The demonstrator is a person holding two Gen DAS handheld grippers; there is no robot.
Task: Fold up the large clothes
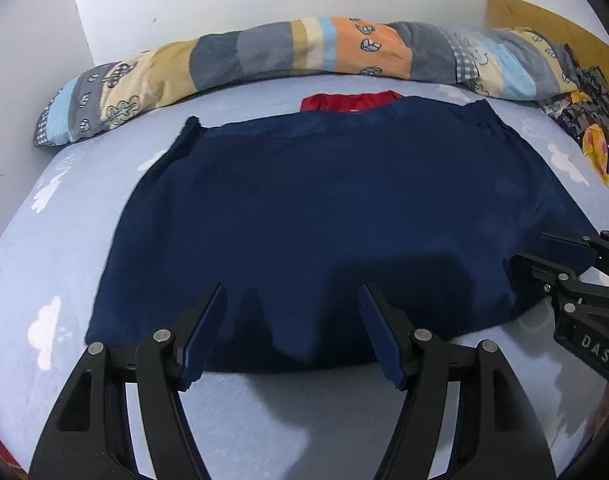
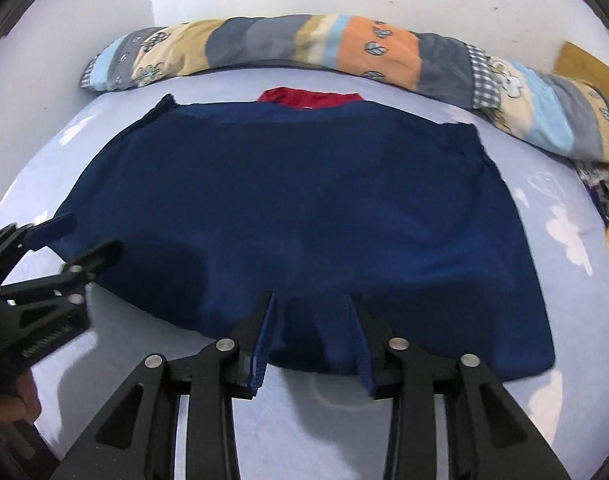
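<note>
A large navy blue garment point(image 1: 324, 208) lies spread flat on the bed; it also shows in the right wrist view point(image 2: 304, 200). A red garment point(image 1: 350, 102) peeks out from under its far edge, also seen in the right wrist view point(image 2: 310, 99). My left gripper point(image 1: 292, 300) is open and empty, hovering over the garment's near edge. My right gripper point(image 2: 310, 304) is open and empty, over the near edge further right. Each gripper shows in the other's view: the right gripper point(image 1: 544, 252) at the right side, the left gripper point(image 2: 84, 236) at the left side.
A light blue bedsheet with white clouds point(image 1: 56, 248) covers the bed. A rolled patchwork blanket point(image 1: 304, 52) lies along the white wall at the back. A pile of patterned fabric point(image 1: 592, 128) sits at the right. A wooden headboard point(image 1: 544, 20) stands at the far right.
</note>
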